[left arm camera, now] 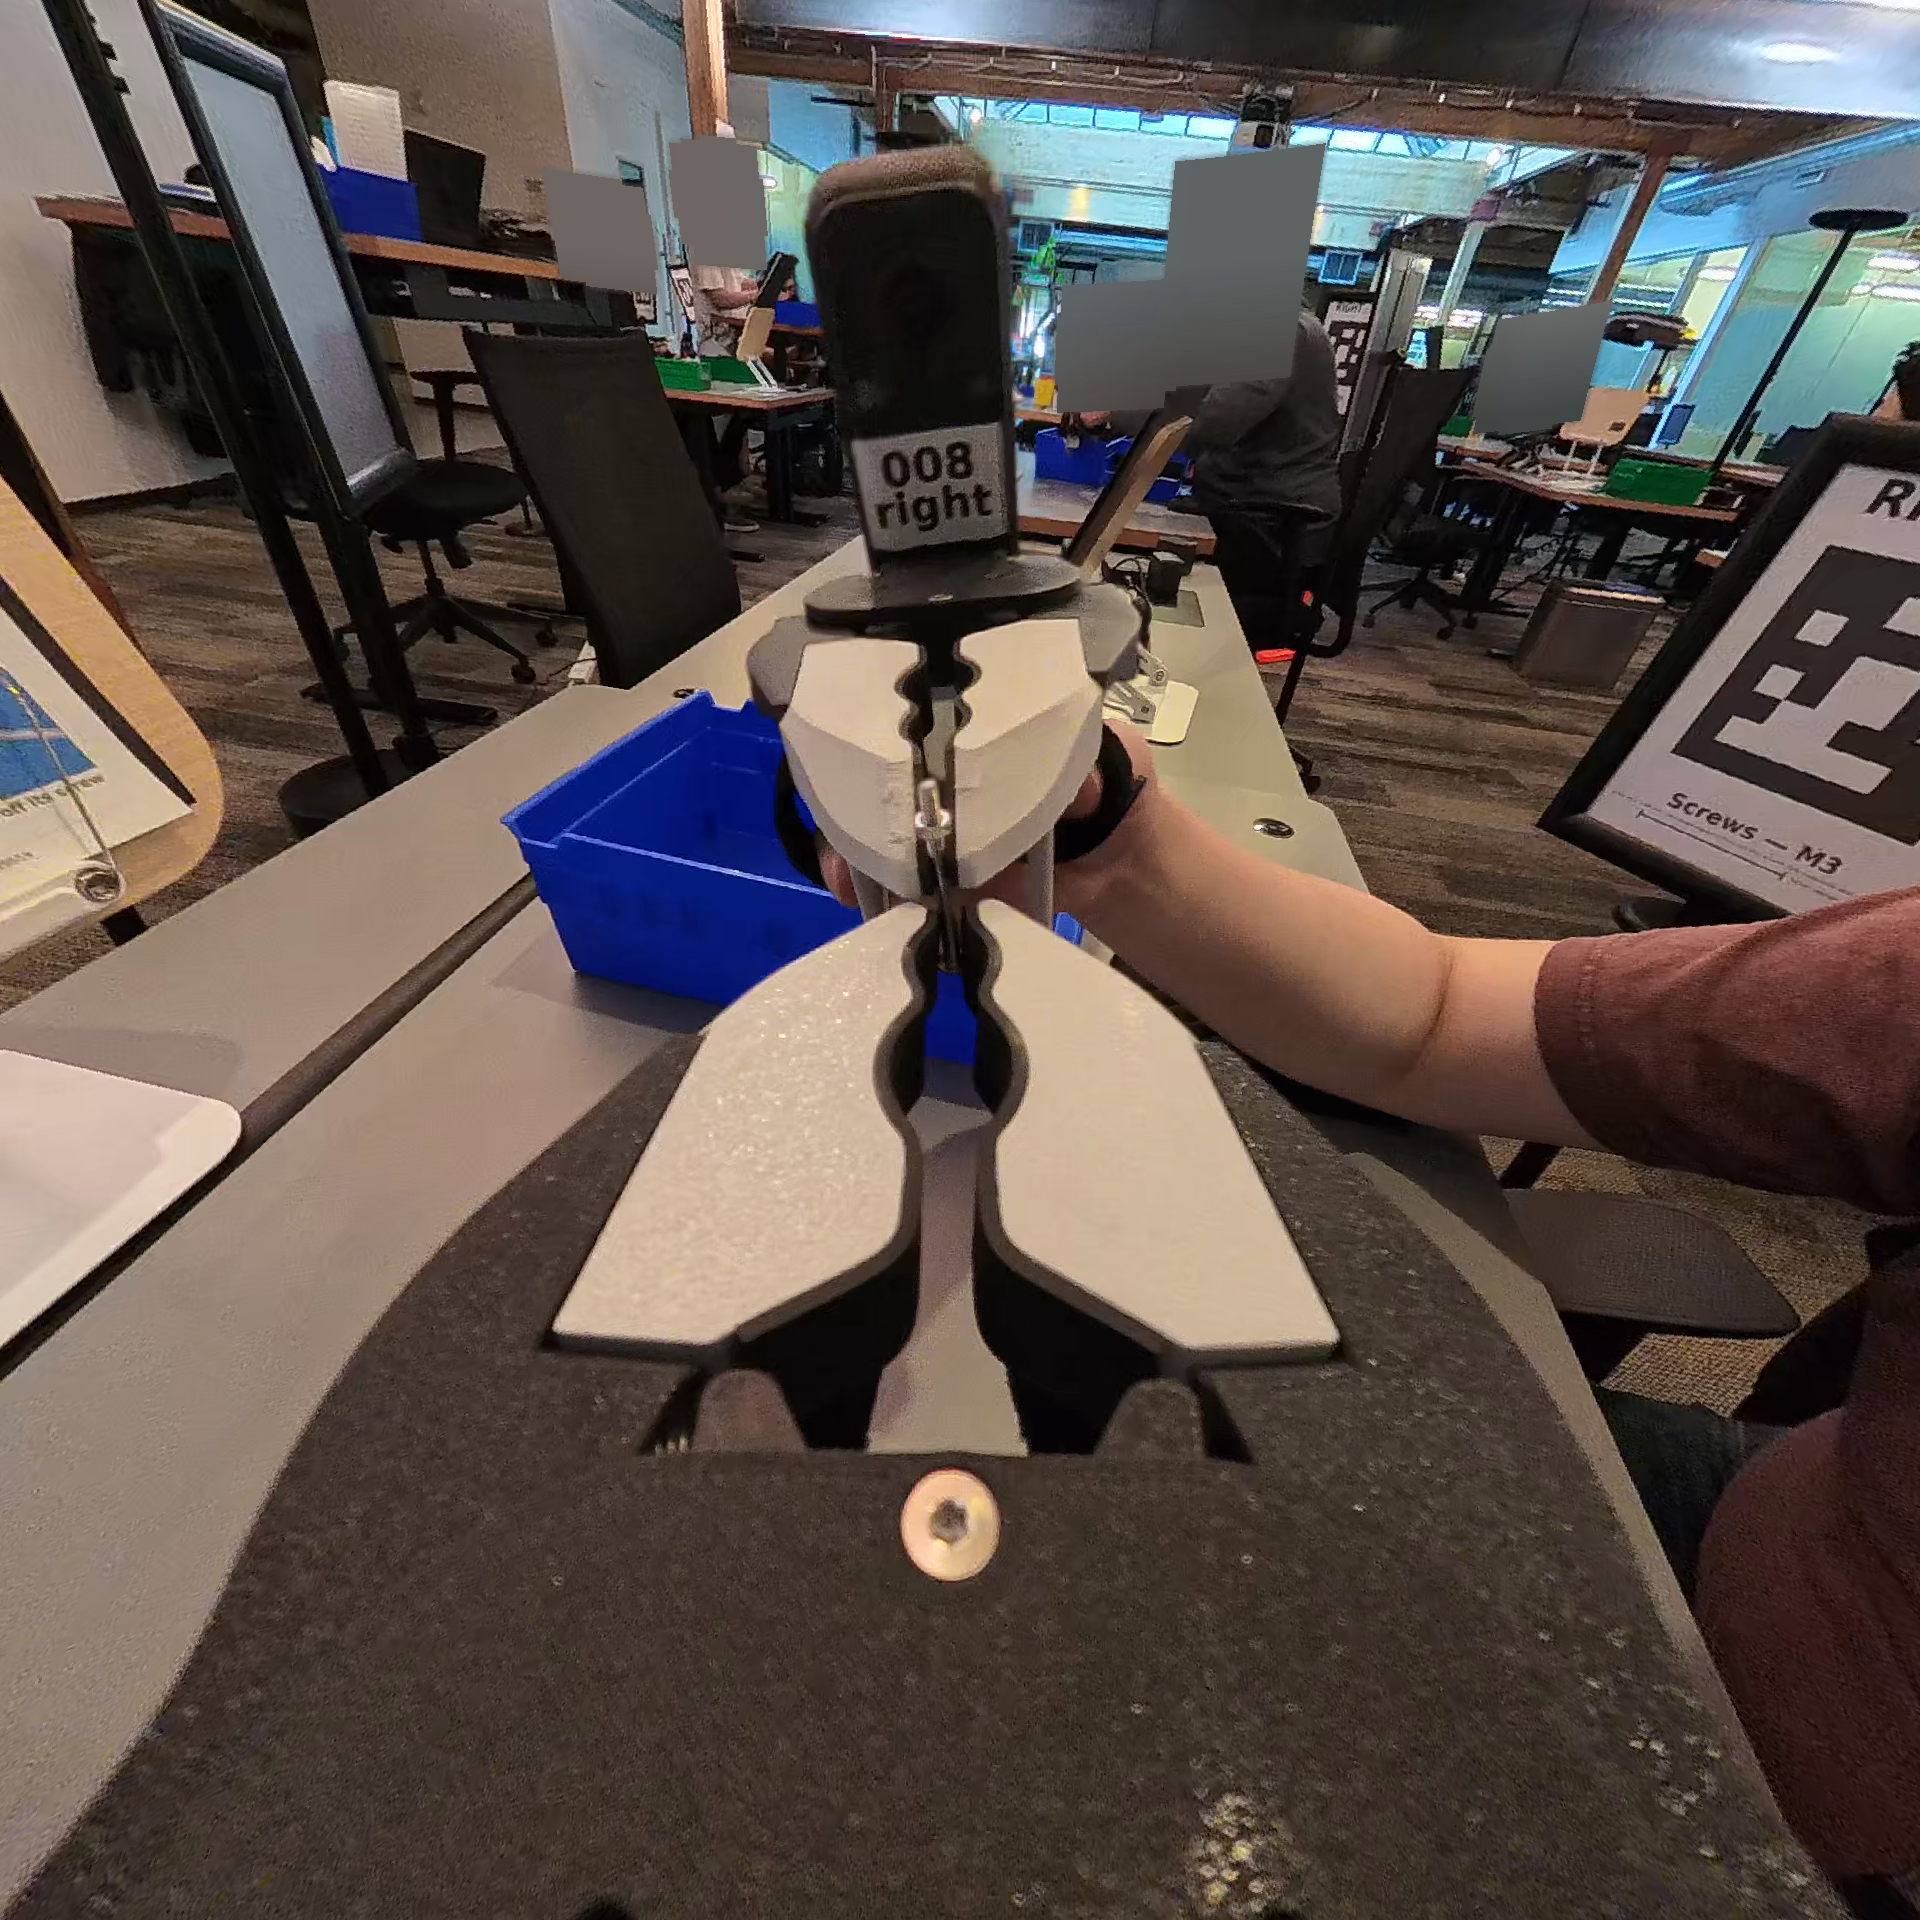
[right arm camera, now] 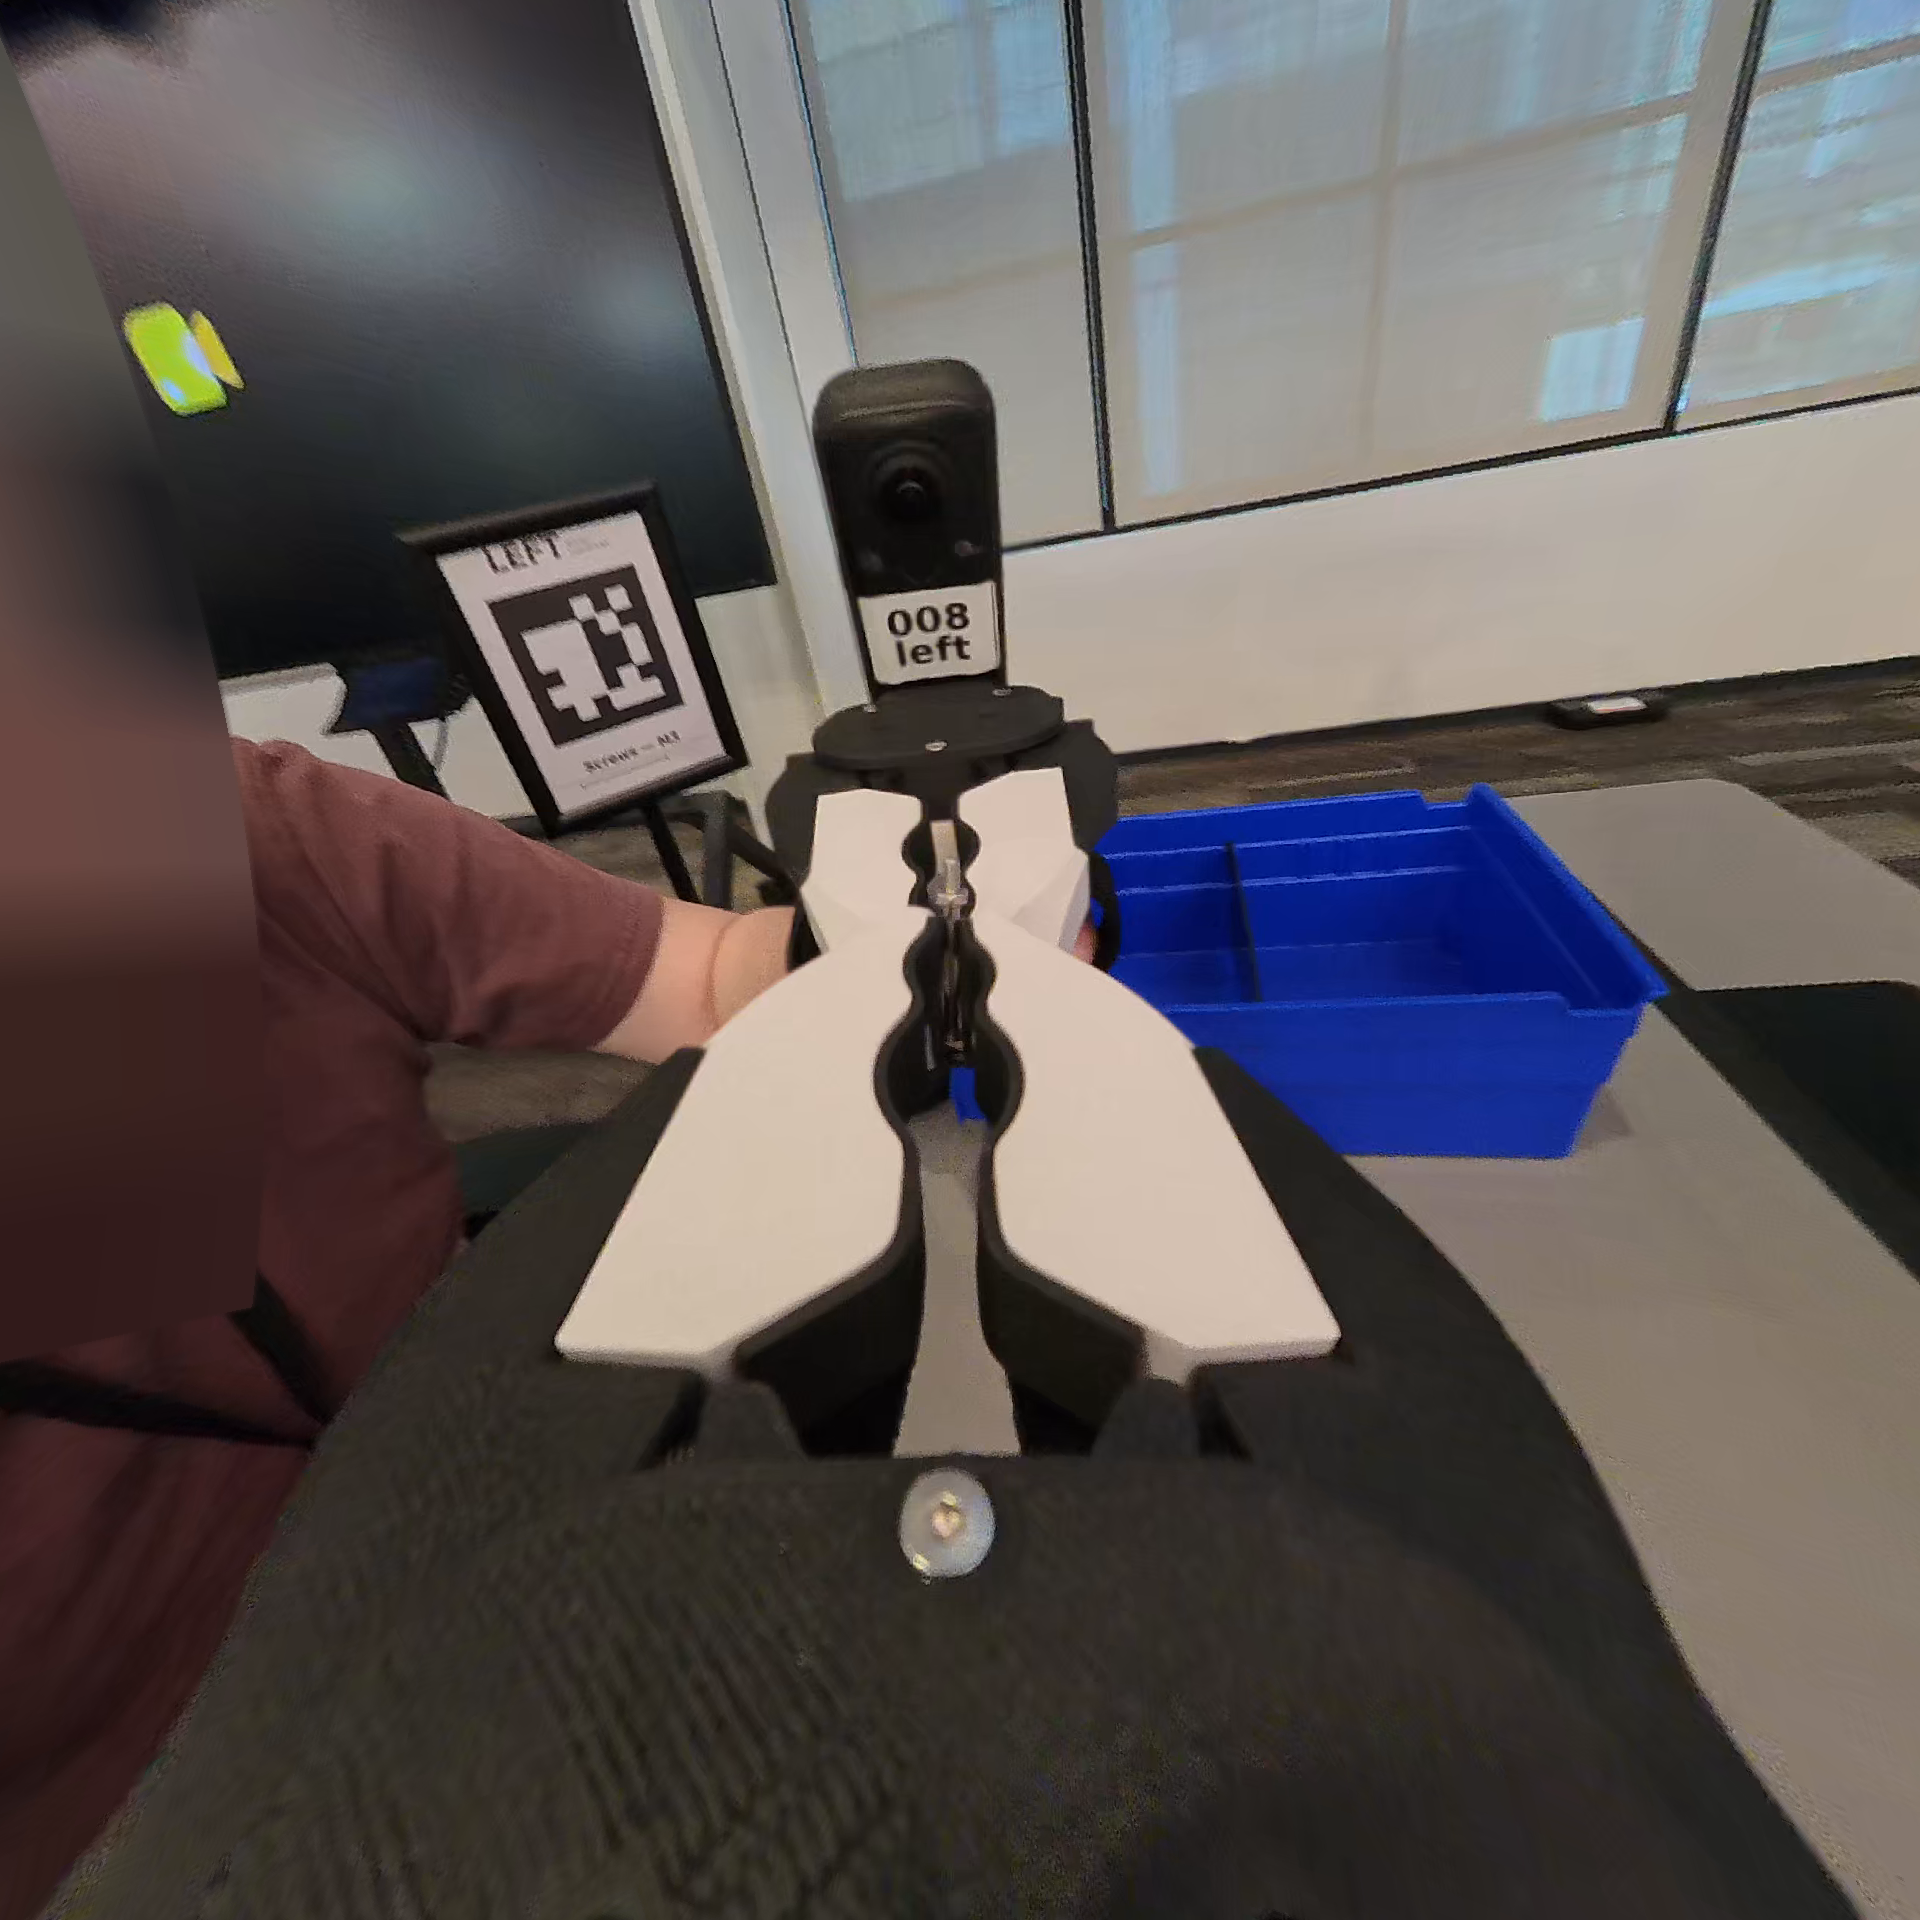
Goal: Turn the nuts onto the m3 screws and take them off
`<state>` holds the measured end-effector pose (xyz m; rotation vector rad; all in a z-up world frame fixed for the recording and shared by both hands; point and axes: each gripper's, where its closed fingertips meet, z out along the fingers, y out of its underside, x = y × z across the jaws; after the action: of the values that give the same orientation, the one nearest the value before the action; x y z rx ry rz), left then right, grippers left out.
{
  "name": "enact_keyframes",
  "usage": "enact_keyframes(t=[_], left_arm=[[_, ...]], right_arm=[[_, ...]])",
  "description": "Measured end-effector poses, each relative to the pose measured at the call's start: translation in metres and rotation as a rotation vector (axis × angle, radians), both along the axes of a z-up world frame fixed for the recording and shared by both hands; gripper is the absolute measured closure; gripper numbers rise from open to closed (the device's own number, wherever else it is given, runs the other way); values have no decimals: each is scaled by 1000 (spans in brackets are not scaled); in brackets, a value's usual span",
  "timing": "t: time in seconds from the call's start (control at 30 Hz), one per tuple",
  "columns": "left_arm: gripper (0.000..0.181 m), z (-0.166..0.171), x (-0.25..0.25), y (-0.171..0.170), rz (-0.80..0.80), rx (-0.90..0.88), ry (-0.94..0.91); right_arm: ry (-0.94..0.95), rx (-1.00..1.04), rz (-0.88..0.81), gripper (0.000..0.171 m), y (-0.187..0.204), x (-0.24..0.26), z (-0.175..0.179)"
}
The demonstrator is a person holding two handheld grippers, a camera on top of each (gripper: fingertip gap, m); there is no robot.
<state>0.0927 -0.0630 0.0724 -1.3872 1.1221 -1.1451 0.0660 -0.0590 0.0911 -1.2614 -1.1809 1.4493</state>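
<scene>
The two grippers meet tip to tip above the grey table. In the left wrist view my left gripper is shut on the shaft of a small silver M3 screw. Facing it, my right gripper is shut on a silver nut that sits on the screw. In the right wrist view my right gripper is closed with the nut at its tips, and the left gripper holds the screw just beyond. The fingers hide most of the screw.
A blue divided bin stands on the grey table just under the grippers; it also shows in the right wrist view. The person's forearm reaches in from the right. Framed marker signs stand beside the table. Only a small space, under 4 cm, lies between the two pairs of fingers.
</scene>
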Motion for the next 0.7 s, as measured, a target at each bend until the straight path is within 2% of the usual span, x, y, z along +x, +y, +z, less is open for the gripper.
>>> enact_keyframes(t=[0.17,0.3,0.43,0.53,0.63,0.7], left_arm=[[176,-2,0,0,5,-5,25],[166,3,-4,5,35,-26,-4],[167,2,-8,10,43,-63,1],[167,4,-10,11,48,-65,-4],[167,1,-8,9,40,-63,19],[167,-2,-6,7,30,-64,40]], right_arm=[[57,-111,87,169,1,4,-1],[92,-154,74,168,11,9,0],[72,-157,25,168,18,20,4],[-125,-78,-163,169,32,51,1],[-443,19,-446,168,49,121,-20],[-664,-14,-666,168,64,181,-45]])
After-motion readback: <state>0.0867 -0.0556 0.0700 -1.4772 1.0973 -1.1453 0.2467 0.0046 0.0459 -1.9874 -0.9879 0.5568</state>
